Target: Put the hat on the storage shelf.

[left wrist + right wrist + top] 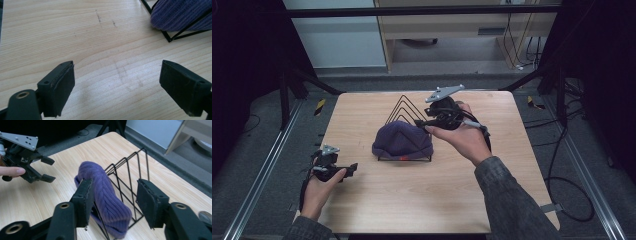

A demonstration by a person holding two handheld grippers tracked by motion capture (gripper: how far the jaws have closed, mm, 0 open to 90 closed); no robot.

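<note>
At frame centre, the ribbed purple knit beanie (402, 141) drapes over the black triangular wire rack (407, 114) on the pale woodgrain surface (412, 190). Your left gripper (353, 168) and right gripper (420, 125) hold their fingers apart, empty.

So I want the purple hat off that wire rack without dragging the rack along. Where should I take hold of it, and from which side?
Best bet: pinch the hat at its rounded top, coming from above. It is draped over the front triangles of the rack, so a lift straight up should slide it off the wires; a sideways pull would likely catch them. The right gripper is nearest, its fingers open.
</note>
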